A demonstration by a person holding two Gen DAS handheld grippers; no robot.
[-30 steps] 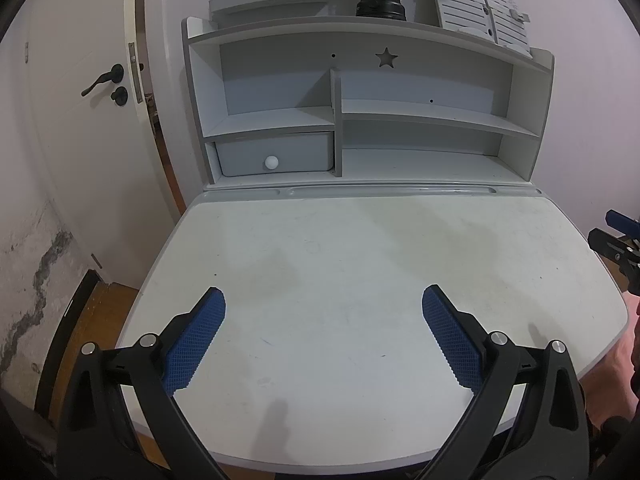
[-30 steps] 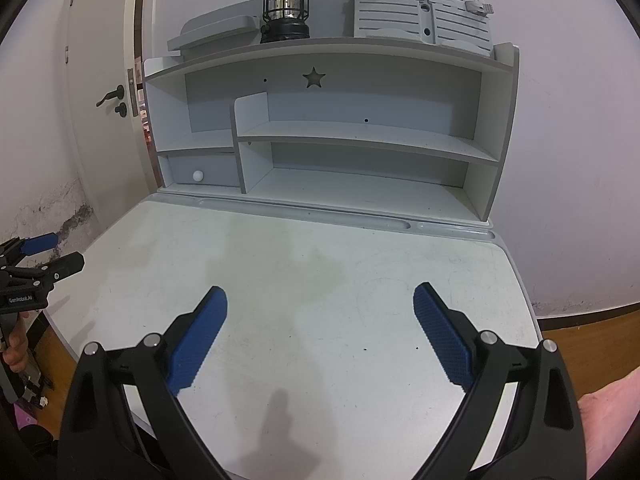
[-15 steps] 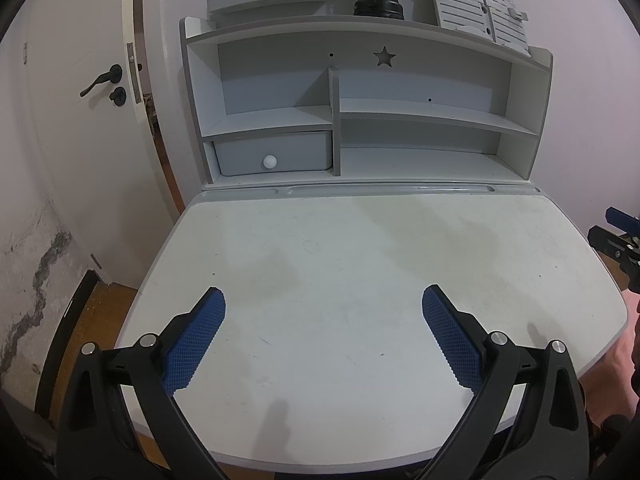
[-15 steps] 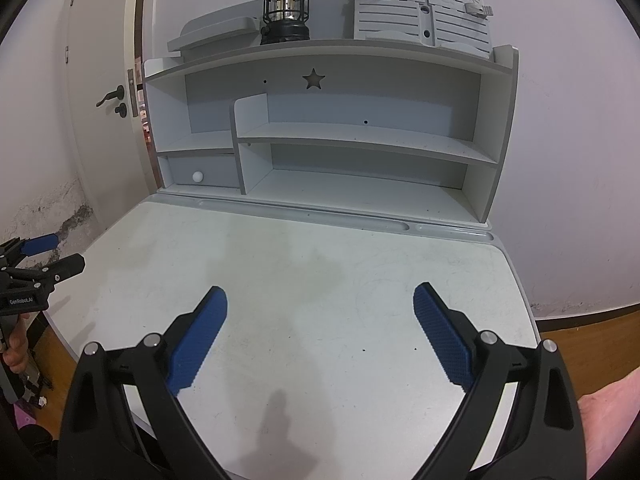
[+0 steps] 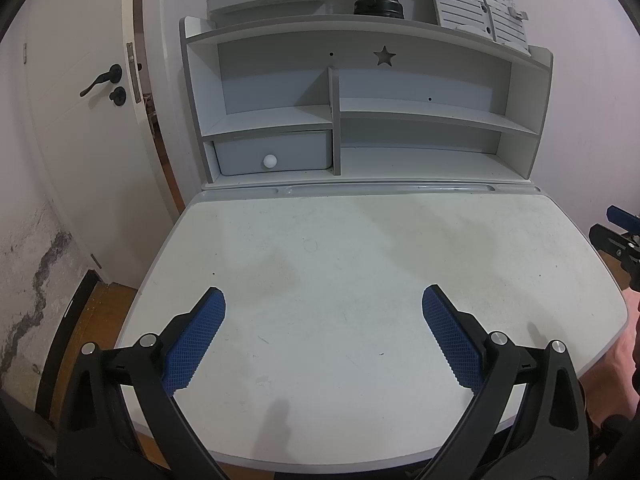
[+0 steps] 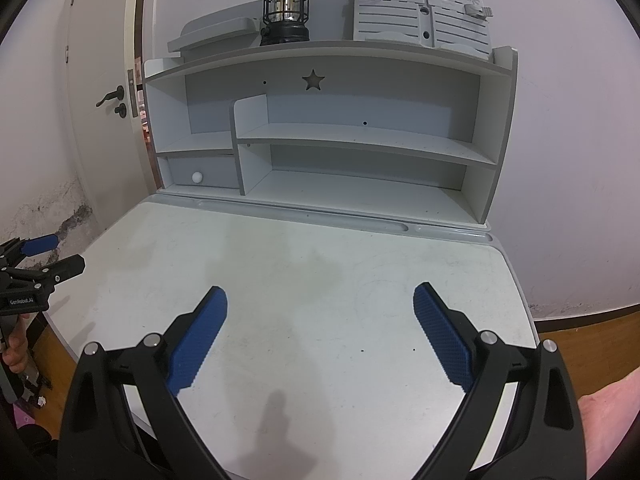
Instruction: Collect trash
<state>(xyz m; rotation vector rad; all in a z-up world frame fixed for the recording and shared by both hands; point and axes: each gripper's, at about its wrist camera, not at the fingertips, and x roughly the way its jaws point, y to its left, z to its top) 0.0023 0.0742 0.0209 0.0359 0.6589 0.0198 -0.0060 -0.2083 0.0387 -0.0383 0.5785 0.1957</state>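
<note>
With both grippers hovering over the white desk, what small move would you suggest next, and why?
Probably pan both away to search: the left gripper and right gripper are open and empty, and the white desk top shows no trash.

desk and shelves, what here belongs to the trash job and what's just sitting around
For the job:
- left gripper, open, empty
- right gripper, open, empty
- no trash visible in either view

Just there:
- lantern on top of the shelf unit
- slatted grey panels beside it
- drawer, shut
- desk
- door
</note>
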